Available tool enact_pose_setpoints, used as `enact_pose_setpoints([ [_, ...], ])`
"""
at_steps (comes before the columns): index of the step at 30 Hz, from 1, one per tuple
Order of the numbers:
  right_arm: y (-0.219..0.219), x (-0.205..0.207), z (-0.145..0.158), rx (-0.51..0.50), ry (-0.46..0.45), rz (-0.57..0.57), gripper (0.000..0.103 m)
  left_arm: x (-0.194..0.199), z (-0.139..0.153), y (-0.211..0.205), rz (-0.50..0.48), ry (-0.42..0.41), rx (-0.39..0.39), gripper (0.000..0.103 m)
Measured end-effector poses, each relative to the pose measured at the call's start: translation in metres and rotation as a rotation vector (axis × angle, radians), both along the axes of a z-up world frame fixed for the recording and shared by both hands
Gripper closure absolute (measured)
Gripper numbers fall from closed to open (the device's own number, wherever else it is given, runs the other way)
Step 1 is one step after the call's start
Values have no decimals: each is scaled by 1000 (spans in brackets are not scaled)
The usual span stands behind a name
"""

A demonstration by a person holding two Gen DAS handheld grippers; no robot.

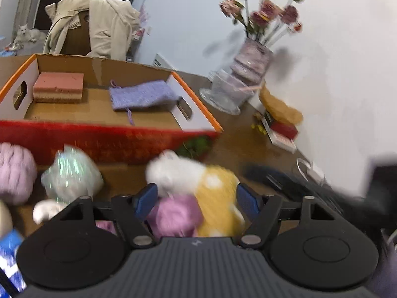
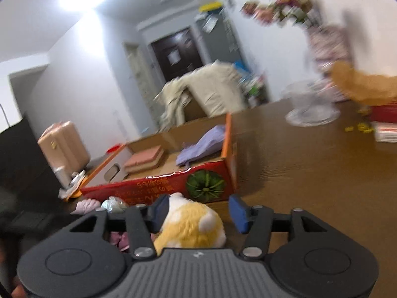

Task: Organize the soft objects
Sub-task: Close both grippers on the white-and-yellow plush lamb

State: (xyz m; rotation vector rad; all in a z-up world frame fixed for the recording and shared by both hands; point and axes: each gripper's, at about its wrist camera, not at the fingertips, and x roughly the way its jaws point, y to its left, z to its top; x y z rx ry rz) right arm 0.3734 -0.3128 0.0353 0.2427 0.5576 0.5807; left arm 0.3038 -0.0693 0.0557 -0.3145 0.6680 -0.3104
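A yellow and white plush toy [image 1: 213, 188] lies on the brown table in front of the red cardboard box [image 1: 99, 144]. A pink soft ball [image 1: 176, 213] lies beside it. My left gripper [image 1: 197, 200] is open, its blue fingers on either side of these two. My right gripper [image 2: 201, 211] is open around the same plush toy [image 2: 191, 223]. The box [image 2: 158, 186] holds a pink sponge [image 1: 59, 87] and a purple knitted pouch [image 1: 144, 95]. A pale green shiny ball [image 1: 72, 176] and a pink ball [image 1: 15, 171] lie left of the plush.
A glass vase of flowers [image 1: 248, 67] stands at the back right by the wall, with an orange plush [image 1: 280, 106] and small boxes [image 1: 282, 134] beside it. A black object [image 1: 285, 181] lies to the right. A chair draped with a beige coat [image 1: 99, 24] stands behind the table.
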Motion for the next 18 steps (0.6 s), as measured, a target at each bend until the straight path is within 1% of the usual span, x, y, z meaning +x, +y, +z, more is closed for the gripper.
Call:
enact_pose_setpoints([
  [2, 11, 27, -7, -2, 57, 79, 49, -11, 0, -9, 3, 16, 24, 38],
  [3, 17, 36, -11, -9, 86, 92, 51, -16, 0, -14, -14, 25, 26, 41],
  [5, 22, 42, -20, -33, 143, 87, 55, -22, -4, -23, -42, 55, 33, 58],
  [7, 17, 26, -23, -11, 146, 77, 55, -28, -10, -34, -81, 94, 23, 64],
  [9, 5, 6, -25, 4, 158, 33, 56, -32, -19, -42, -86, 120, 0, 63],
  [11, -8, -18, -28, 24, 153, -29, 55, -32, -29, -47, -55, 145, 1, 62],
  [13, -23, -41, -31, 64, 153, -124, 55, -33, -36, -49, -27, 173, -9, 56],
  [14, -27, -48, -31, 63, 145, -145, 54, -37, -38, -48, -14, 173, -18, 54],
  [15, -31, -54, -31, 63, 146, -160, 53, -40, -39, -47, 3, 173, -18, 53],
  [17, -40, -62, -31, 65, 161, -154, 53, -46, -43, -48, 40, 180, -23, 53],
  [18, -43, -64, -31, 62, 163, -147, 53, -48, -44, -46, 47, 179, -58, 53],
])
